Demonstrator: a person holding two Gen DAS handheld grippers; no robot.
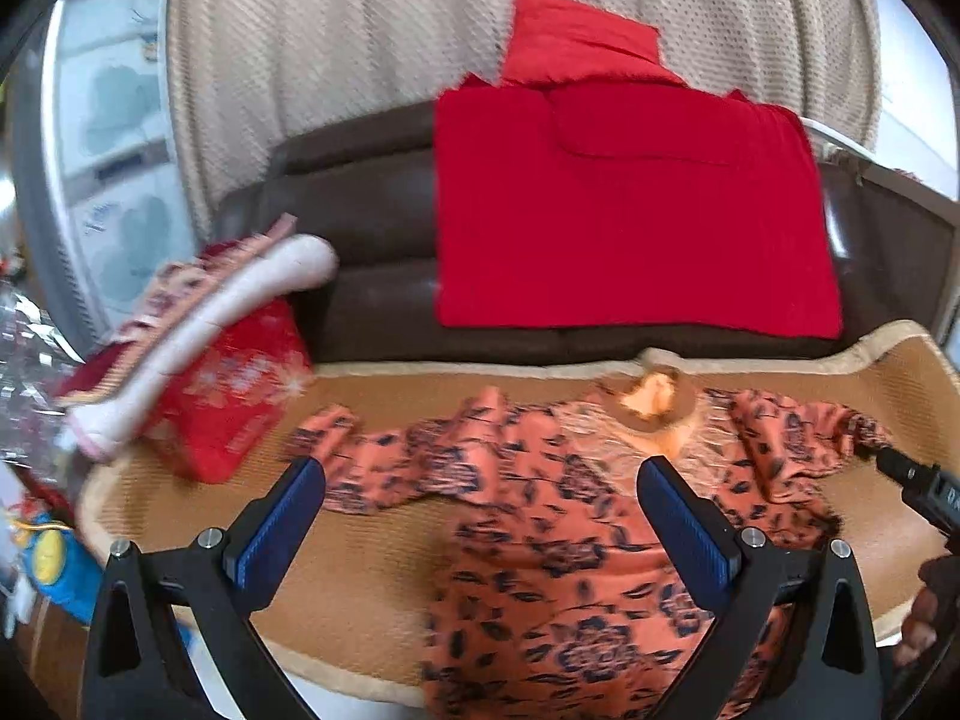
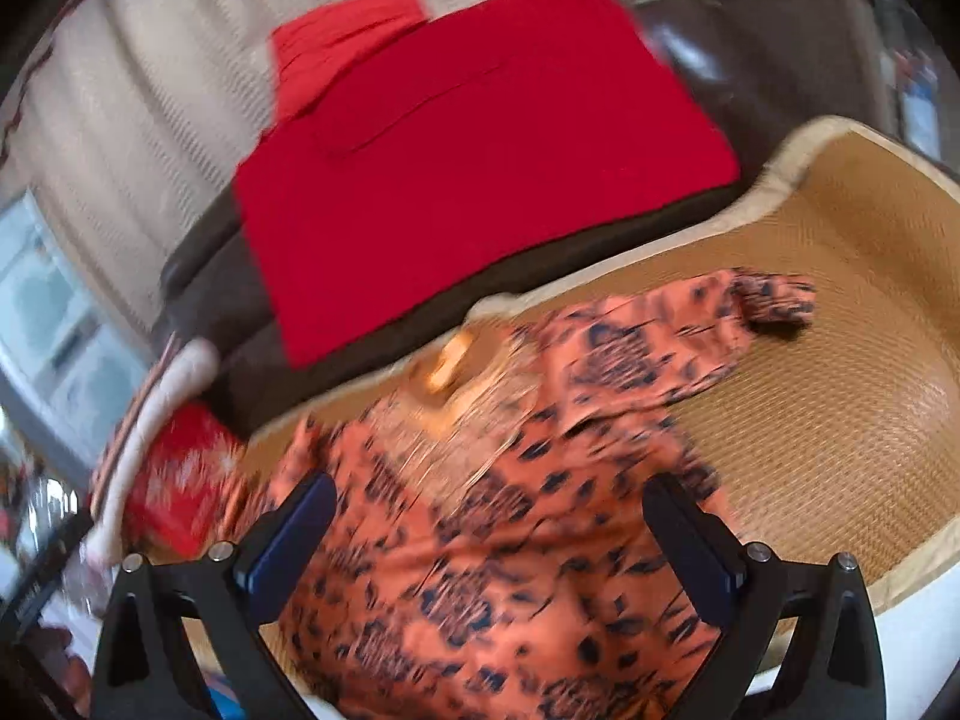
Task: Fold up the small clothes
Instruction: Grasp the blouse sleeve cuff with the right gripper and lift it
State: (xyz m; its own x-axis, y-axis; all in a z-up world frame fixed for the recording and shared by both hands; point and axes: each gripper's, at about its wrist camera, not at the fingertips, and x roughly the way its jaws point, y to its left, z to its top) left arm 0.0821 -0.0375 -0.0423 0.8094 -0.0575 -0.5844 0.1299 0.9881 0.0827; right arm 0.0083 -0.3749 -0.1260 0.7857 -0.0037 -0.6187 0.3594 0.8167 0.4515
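An orange small garment [image 1: 540,540] with a dark blue print lies spread flat on a woven straw mat [image 1: 372,576], neck opening away from me and sleeves out to both sides. My left gripper [image 1: 480,474] hovers open over its left half, with nothing between the blue pads. Part of my right gripper [image 1: 900,471] shows by the right sleeve. In the right wrist view the garment [image 2: 480,540] fills the lower middle. My right gripper [image 2: 489,498] stands open above its body, holding nothing. The view is motion-blurred.
A folded red cloth [image 1: 624,210] hangs over the brown sofa back [image 1: 360,228] behind the mat. A red box [image 1: 234,384] with a white plush item on it sits at the mat's left end. A person's hand [image 1: 927,612] shows at the right edge.
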